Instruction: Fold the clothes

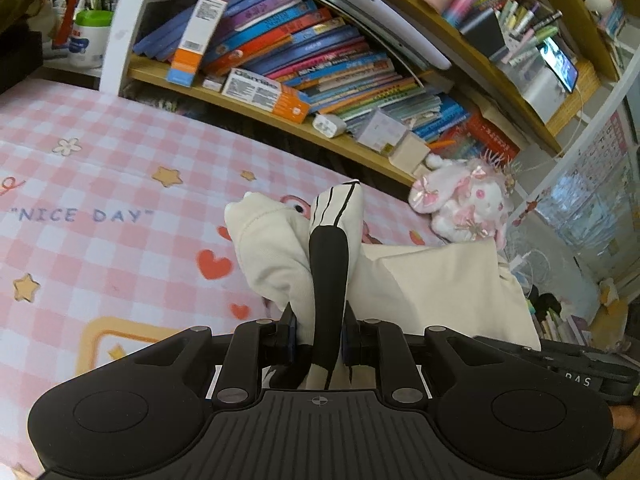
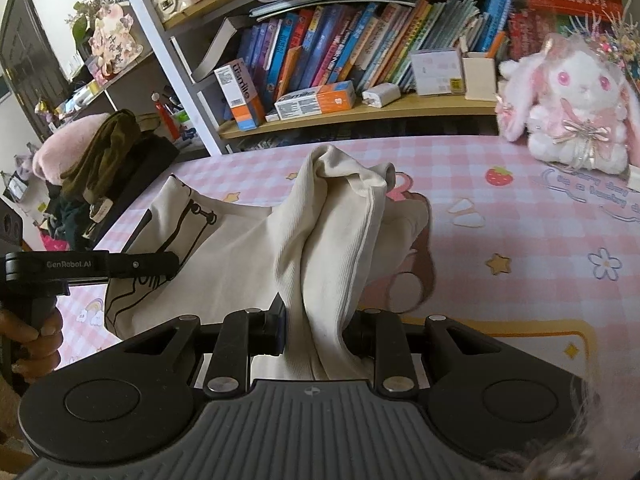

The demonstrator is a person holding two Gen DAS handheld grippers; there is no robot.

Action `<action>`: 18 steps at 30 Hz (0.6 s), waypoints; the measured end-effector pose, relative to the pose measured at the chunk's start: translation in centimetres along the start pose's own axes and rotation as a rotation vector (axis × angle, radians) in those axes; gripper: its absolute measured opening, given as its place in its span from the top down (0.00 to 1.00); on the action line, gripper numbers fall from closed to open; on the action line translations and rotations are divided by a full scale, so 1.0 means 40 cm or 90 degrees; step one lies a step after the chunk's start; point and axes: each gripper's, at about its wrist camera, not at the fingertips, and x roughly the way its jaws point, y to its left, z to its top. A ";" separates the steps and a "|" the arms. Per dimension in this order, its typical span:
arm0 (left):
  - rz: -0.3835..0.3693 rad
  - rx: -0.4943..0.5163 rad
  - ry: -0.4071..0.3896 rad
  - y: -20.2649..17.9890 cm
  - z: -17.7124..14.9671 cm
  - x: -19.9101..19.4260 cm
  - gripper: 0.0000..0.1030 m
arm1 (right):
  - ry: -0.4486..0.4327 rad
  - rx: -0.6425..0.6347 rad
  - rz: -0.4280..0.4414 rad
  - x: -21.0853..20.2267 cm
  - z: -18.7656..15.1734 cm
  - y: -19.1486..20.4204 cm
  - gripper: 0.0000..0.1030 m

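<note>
Two claws each pinch the cream shirt point(image 2: 240, 248) tight: the left gripper point(image 1: 320, 336) and the right gripper point(image 2: 320, 332), above the pink checked cloth point(image 1: 100, 184).

- Hand-held gripper: 2. The left hand-held gripper point(image 1: 320, 336) and the right hand-held gripper point(image 2: 320, 332), each clamped on cloth.
- Cream garment point(image 2: 240, 248): 1, with black line print.
- Plush rabbit point(image 2: 576, 116): 1, pink and white.
- Orange-and-white toothpaste boxes: 2. One upright box point(image 2: 240, 94), one flat box point(image 2: 316, 100), both on the shelf point(image 2: 360, 114).
- White charger block point(image 2: 381, 93): 1.
- Person's hand point(image 2: 38, 340): 1 visible, on the left grip.
- Books: a full row, too many and too blurred to count.
</note>
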 end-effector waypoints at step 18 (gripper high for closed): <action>-0.040 0.021 -0.011 0.170 0.146 0.011 0.83 | -0.009 -0.036 -0.036 0.153 0.086 0.168 0.78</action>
